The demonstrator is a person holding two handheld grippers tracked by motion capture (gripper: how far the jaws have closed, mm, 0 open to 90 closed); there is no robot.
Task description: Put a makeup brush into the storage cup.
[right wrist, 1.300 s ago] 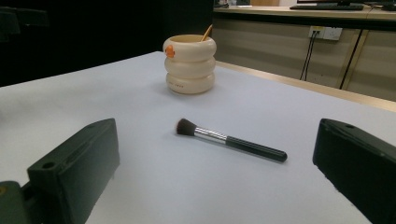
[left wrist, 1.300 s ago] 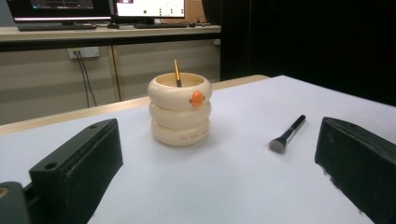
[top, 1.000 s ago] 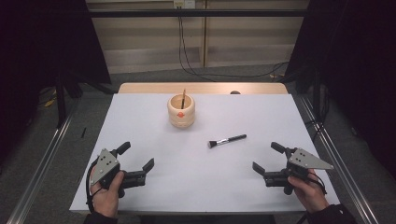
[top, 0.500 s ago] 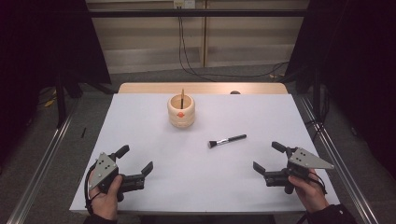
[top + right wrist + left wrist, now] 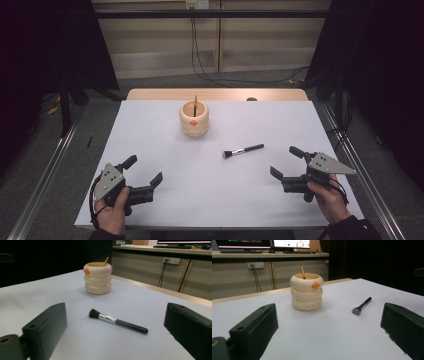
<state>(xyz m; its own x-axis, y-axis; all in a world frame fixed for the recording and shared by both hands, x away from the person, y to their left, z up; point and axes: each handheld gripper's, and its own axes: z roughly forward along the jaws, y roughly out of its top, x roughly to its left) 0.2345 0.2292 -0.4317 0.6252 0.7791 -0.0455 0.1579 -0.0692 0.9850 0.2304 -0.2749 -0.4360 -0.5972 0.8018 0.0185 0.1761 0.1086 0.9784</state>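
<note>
Brush and holder on the white table

A black-handled makeup brush (image 5: 243,150) lay flat near a cream ringed cup (image 5: 194,119), upright, holding what looked like an orange-handled stick (image 5: 195,102).

The setting is a laboratory or recording workspace rather than a home. The counter (image 5: 150,150) carries a plain white sheet and stands inside a metal rail frame (image 5: 45,170), with black curtains (image 5: 45,45) hung at both sides. Behind it, a wall socket (image 5: 255,265) feeds loose cables (image 5: 200,55), and monitors (image 5: 292,243) sit on a bench.
</note>
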